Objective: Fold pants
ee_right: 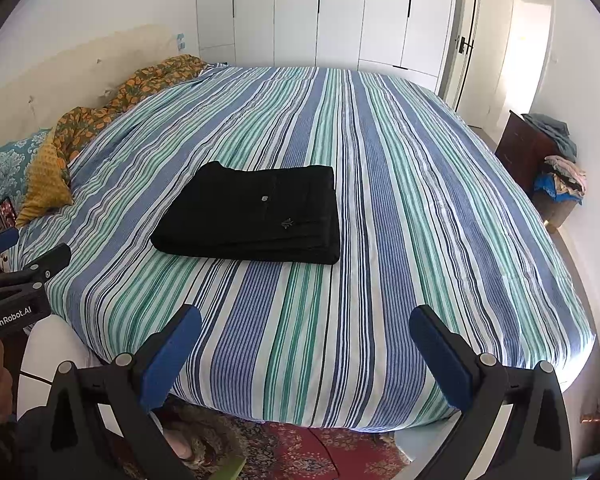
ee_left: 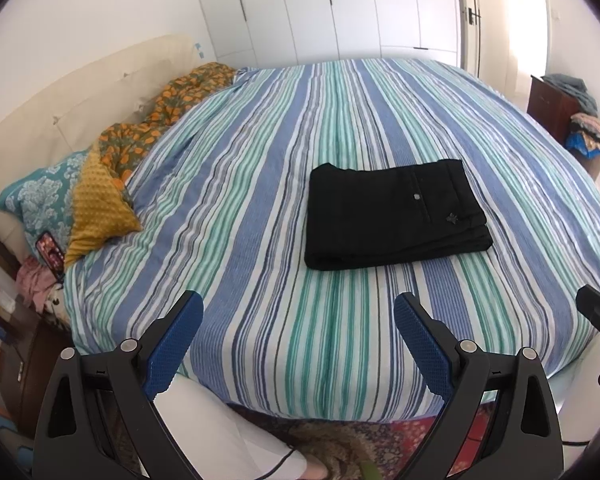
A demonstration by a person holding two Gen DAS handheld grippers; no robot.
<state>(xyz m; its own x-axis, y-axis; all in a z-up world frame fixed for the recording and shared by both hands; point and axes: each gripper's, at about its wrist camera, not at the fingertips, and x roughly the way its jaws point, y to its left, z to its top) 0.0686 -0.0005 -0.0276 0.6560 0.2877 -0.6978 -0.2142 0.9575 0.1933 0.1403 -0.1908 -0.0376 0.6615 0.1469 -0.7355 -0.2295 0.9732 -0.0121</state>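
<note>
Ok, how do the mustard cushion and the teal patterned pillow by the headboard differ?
The mustard cushion is plain yellow with a bumpy dotted texture; the teal patterned pillow carries a pale floral print. The mustard cushion overlaps the teal patterned pillow, hiding part of it. The mustard cushion shows a pointed corner; the teal patterned pillow looks flatter. Both lie at the head end of the striped bedspread.

Both views are bright with daylight, which pours in from the doorway (ee_right: 528, 52) at the upper right, blown out to near white there. The white cupboards (ee_left: 340, 8) and walls glare softly. Shadows are faint; the folded pants (ee_right: 256, 216) read as a flat black patch with little detail. Strong fisheye bending curves the bed (ee_left: 260, 184) and darkens the frame corners. Focus is fairly sharp in the centre, softer at the edges
</note>
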